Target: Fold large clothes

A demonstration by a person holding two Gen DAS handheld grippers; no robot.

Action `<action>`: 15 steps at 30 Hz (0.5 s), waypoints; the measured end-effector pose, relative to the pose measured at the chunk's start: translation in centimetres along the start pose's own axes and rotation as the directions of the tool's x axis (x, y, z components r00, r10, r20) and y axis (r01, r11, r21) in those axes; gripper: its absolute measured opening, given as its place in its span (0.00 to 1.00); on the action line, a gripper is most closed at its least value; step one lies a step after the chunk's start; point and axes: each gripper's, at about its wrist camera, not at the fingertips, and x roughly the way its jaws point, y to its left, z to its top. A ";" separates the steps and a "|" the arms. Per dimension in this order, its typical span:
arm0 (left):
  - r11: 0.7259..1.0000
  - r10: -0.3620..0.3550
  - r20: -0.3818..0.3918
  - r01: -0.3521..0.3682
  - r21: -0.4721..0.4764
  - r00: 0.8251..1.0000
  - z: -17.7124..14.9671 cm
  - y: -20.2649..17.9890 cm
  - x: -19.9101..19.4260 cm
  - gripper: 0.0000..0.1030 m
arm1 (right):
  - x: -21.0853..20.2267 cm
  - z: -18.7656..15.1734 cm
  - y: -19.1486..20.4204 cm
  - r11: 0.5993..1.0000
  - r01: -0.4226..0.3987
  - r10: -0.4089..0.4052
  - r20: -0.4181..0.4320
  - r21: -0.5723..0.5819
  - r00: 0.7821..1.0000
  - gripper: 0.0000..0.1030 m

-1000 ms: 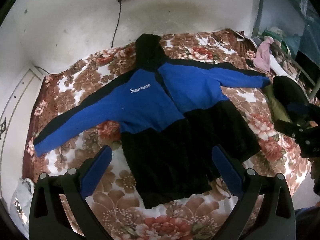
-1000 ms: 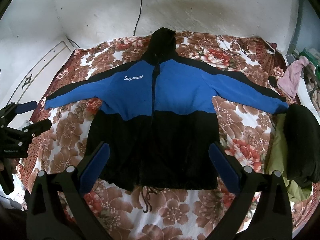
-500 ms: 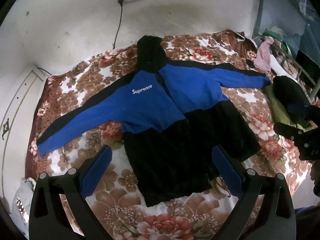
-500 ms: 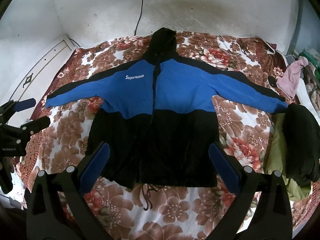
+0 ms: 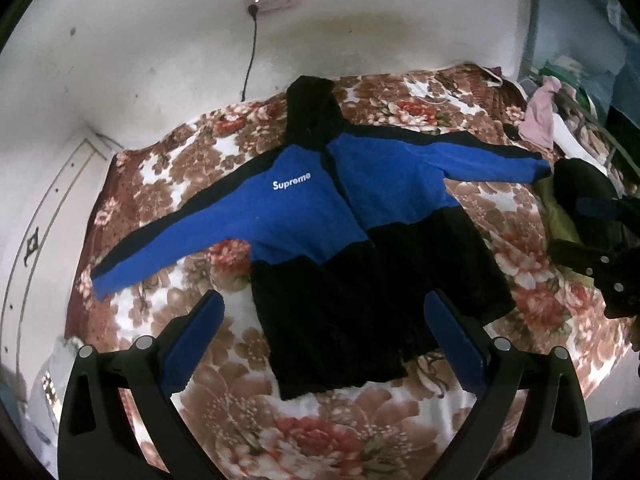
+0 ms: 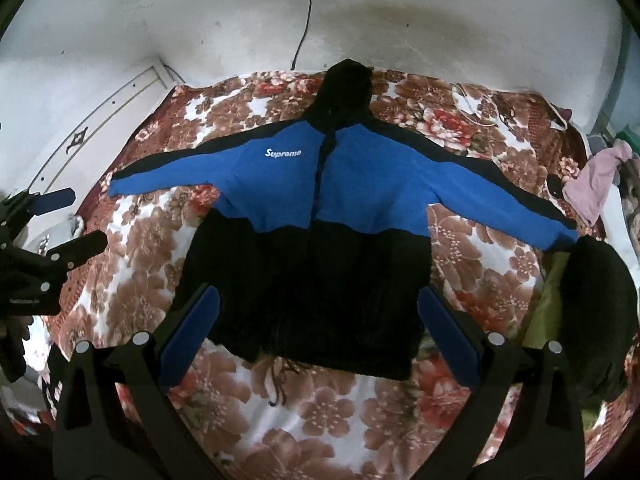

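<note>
Jaws wide, clear above jacket (image 6: 316, 264) hem.

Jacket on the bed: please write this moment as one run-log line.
phase: before first fold | jacket: flat, sleeves spread | left gripper: open, empty | right gripper: open, empty | bed

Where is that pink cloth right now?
In the right wrist view the pink cloth lies at the bed's right edge, just beyond the jacket's outstretched blue sleeve cuff and above the black garment.

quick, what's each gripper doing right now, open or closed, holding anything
Left gripper: open, holding nothing, above the jacket.
Right gripper: open, holding nothing.
</note>
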 end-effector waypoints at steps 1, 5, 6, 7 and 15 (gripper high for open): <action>1.000 0.002 -0.003 -0.002 -0.009 1.000 0.0 -0.3 -0.1 0.95 | -0.2 0.0 -0.3 1.000 -0.003 0.003 -0.005 -0.006 1.000 0.96; 0.999 -0.007 -0.009 0.006 -0.039 1.000 0.5 -0.8 0.1 0.95 | -0.6 0.4 -1.3 0.999 -0.007 0.006 -0.021 -0.039 1.000 0.96; 0.999 -0.011 -0.011 0.011 -0.043 1.000 0.7 -0.7 0.3 0.95 | -0.5 0.6 -1.3 0.999 -0.005 0.004 -0.022 -0.043 1.000 0.96; 0.999 -0.018 -0.015 0.017 -0.048 1.000 0.9 -0.6 0.6 0.95 | -0.3 0.9 -1.3 0.999 0.000 -0.001 -0.025 -0.047 1.000 0.96; 0.994 -0.105 -0.031 0.105 -0.002 0.994 3.5 4.6 5.5 0.95 | 4.1 4.9 0.5 0.996 0.067 -0.064 -0.042 0.059 0.997 0.96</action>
